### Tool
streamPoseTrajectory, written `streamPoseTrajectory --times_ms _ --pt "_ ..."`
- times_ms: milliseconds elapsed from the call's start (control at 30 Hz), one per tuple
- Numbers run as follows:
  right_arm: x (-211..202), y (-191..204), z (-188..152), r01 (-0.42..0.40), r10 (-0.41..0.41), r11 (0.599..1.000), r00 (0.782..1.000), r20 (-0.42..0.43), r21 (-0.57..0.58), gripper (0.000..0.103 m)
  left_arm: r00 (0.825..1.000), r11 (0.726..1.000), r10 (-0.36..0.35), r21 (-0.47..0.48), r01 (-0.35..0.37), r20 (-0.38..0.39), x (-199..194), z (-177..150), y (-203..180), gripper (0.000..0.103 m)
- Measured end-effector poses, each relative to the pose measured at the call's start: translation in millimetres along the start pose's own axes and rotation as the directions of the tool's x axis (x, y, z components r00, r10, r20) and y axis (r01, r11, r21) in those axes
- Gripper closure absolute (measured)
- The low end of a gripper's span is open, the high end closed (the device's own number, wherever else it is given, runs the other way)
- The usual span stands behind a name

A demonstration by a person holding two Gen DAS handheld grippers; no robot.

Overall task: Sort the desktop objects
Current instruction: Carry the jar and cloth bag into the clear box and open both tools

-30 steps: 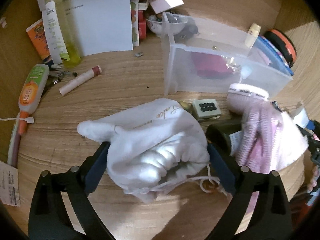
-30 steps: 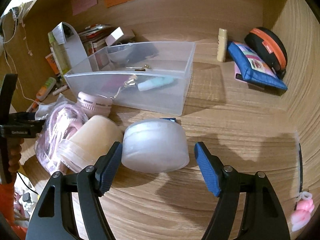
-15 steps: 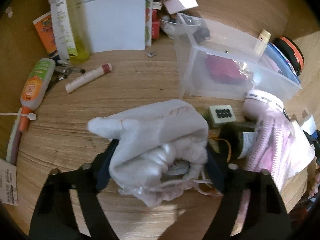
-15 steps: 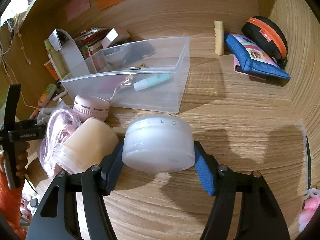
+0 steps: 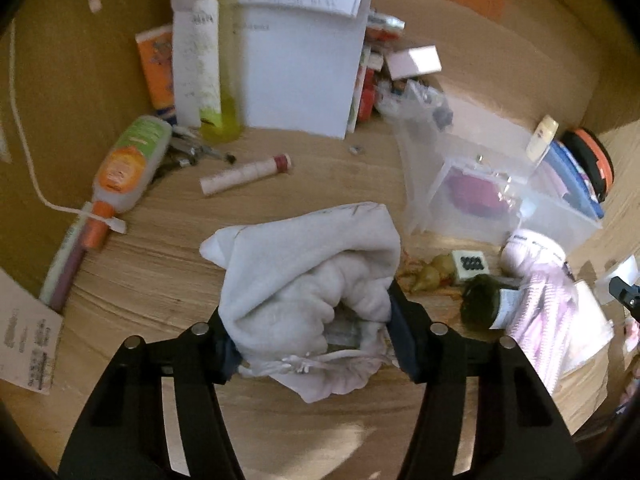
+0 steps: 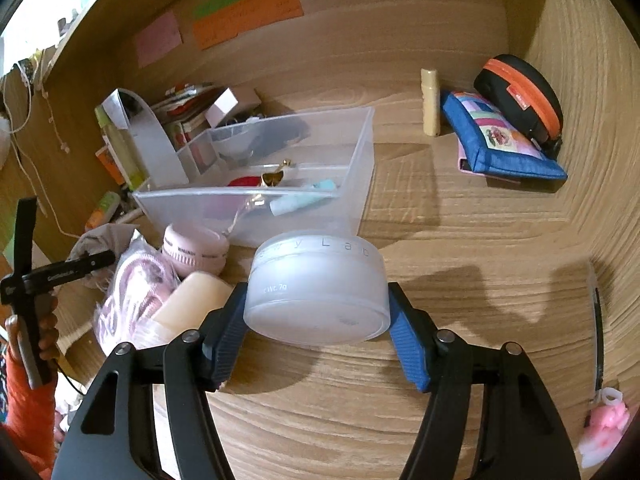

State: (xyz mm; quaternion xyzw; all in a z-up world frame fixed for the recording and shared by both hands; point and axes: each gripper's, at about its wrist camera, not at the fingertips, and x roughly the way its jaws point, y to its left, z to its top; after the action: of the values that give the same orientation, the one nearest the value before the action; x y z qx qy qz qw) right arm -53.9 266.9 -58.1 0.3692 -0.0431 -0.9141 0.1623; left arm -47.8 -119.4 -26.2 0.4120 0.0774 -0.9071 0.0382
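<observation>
Both grippers are gripping items, judged as the start of carrying them to their places. In the left wrist view, the left gripper (image 5: 312, 332), whose jaws have just been closing, is pinching the white drawstring pouch (image 5: 308, 280) at lower centre of the frame; the soft cloth is bunching between the pads, so a firm squeeze on its bulk, not its loose cord, should be keeping it secure. In the right wrist view, the right gripper (image 6: 316, 328) is clamping the frosted round jar (image 6: 318, 292) at centre, its jaws having just been narrowing onto the jar's sides. The clear plastic bin (image 6: 260, 184), at upper centre-left, is probably the destination. Lifting clear of the neighbouring pink clutter (image 6: 136, 296) before travelling seems advisable.
</observation>
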Motion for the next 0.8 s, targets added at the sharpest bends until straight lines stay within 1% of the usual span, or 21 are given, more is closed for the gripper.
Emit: streamPoseTrajectory --times_ms 167,333,533,633,800 --pt "-6.5 2.3 9.9 0.006 -0.006 1.0 1.0 0.029 -0.005 0.041 0.996 0.999 -0.037 0.006 0.036 0.083 -29.8 8.6 -5.3 0.043" --pt "-10.3 7.3 24.5 -0.001 0.002 1.0 0.998 0.055 -0.017 0.041 0.984 0.997 -0.064 0.063 0.054 0.166 -51.3 28.1 -25.7 0.043" --pt "-11.8 11.5 47.1 -0.041 0.043 0.999 0.996 0.081 -0.022 0.041 0.971 0.986 -0.126 0.134 0.1 0.203 -59.5 51.3 -56.1 0.043" --pt "-9.1 14.1 58.6 -0.04 0.043 0.998 0.995 0.087 -0.039 0.041 0.966 0.981 -0.154 0.153 0.123 0.208 -57.5 62.1 -68.7 0.043" --pt "-1.4 13.7 77.0 -0.064 0.068 0.997 0.993 0.093 -0.041 0.041 0.966 0.976 -0.165 0.175 0.131 0.2 -44.8 74.6 -85.4 0.043"
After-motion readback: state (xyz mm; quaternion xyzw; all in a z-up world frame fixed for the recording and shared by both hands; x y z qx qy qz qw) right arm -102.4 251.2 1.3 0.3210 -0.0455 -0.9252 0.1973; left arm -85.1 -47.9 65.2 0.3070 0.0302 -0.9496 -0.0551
